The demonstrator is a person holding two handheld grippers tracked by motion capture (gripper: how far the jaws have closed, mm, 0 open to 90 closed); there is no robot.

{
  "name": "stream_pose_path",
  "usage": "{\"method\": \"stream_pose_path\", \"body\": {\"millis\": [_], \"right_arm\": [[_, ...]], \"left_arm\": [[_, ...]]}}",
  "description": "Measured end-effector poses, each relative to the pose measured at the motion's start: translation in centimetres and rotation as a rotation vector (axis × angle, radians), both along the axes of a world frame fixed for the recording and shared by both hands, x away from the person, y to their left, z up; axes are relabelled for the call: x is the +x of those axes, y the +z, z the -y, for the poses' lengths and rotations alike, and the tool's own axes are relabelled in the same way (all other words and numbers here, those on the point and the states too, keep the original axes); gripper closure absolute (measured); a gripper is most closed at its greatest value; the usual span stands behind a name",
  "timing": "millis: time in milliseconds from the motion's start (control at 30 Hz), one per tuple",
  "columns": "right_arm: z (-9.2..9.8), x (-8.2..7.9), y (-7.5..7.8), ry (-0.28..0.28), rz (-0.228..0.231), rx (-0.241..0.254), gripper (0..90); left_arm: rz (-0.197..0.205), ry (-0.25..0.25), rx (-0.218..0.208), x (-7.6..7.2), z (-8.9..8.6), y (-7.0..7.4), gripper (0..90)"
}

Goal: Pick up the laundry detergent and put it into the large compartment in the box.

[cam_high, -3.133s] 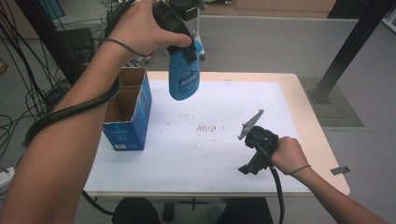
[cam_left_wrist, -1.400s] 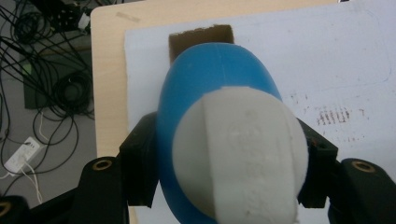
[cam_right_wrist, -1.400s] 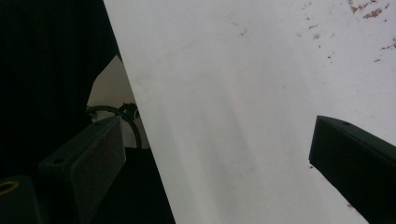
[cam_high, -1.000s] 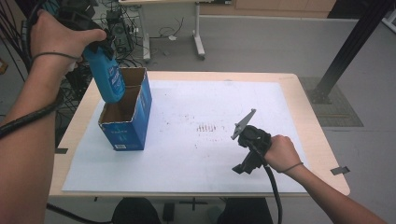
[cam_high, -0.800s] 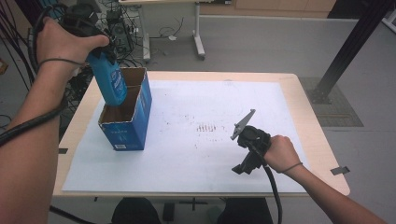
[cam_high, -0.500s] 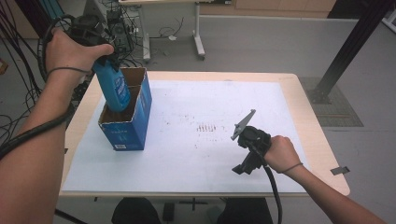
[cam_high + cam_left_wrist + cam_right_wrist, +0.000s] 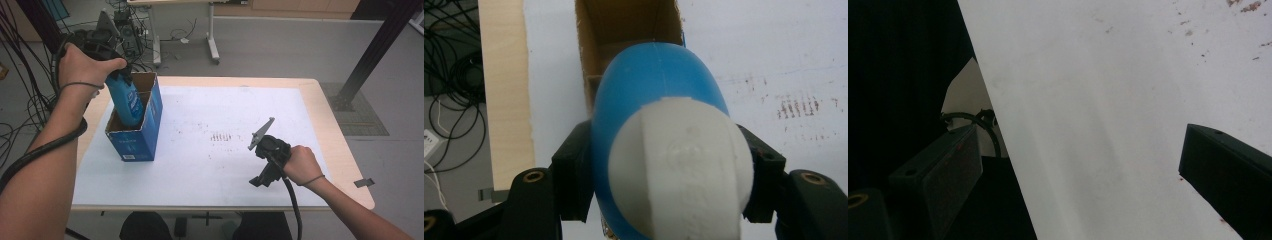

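Even, soft indoor light with faint shadows; the bottle's white cap (image 7: pixel 679 170) looms blurred, the right gripper view's left side is dark.

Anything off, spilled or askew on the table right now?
Reddish-brown specks stain the white sheet mid-table, like dried spatter. The blue bottle leans as the left gripper lowers it into the box, bottom end already inside. Nothing looks damaged.
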State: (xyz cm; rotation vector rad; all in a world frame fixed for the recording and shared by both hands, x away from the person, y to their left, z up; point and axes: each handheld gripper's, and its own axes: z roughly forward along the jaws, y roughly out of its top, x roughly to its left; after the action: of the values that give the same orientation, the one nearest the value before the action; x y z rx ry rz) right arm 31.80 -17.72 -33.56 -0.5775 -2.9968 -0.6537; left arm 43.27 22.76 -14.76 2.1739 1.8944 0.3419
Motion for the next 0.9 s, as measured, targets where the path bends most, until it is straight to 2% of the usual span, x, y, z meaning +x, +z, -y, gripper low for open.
{"method": "stream_pose_path", "body": {"millis": [333, 533, 900], "right_arm": [[0.0, 0.0, -0.1, 0.003, 0.000, 0.001, 3.6], [-0.1, 0.0, -0.2, 0.000, -0.004, 0.002, 3.5], [-0.3, 0.0, -0.3, 0.004, -0.009, -0.004, 3.6]], "left_arm": [[-0.024, 0.015, -0.006, 0.0, -0.6, -2.1, 37.8], [-0.033, 0.016, 0.008, -0.1, -0.8, -3.4, 37.8], [-0.059, 0.025, -0.004, 0.0, -0.9, -5.9, 37.8]]}}
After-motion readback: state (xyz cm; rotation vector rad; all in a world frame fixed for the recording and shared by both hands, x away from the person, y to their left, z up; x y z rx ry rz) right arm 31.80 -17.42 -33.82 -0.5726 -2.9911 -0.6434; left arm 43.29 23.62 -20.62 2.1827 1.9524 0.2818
